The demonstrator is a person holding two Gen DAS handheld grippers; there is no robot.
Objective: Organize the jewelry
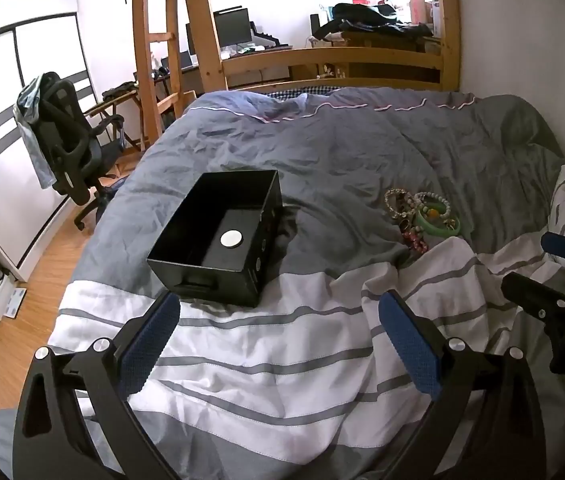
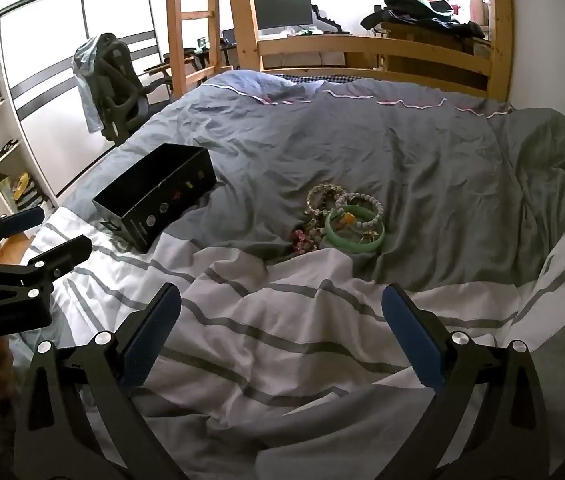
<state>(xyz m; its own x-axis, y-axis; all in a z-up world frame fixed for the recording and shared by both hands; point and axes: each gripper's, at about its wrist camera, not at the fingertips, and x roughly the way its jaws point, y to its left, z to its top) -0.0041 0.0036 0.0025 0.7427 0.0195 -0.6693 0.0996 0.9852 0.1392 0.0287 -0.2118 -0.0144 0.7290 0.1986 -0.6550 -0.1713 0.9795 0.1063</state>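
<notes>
A pile of jewelry (image 1: 422, 214) lies on the grey duvet: a green bangle (image 2: 354, 232), a white bead bracelet (image 2: 362, 208), gold bracelets (image 2: 322, 198) and pink beads (image 2: 302, 240). An open black box (image 1: 222, 236) with a white disc (image 1: 231, 238) inside stands left of the pile; it also shows in the right wrist view (image 2: 158, 200). My left gripper (image 1: 278, 320) is open and empty, just in front of the box. My right gripper (image 2: 280, 312) is open and empty, short of the jewelry.
A white blanket with grey stripes (image 1: 262, 360) is rumpled over the near part of the bed. A wooden bed frame (image 1: 322, 60) and ladder stand at the far end. An office chair (image 1: 70, 148) and shelves stand left of the bed.
</notes>
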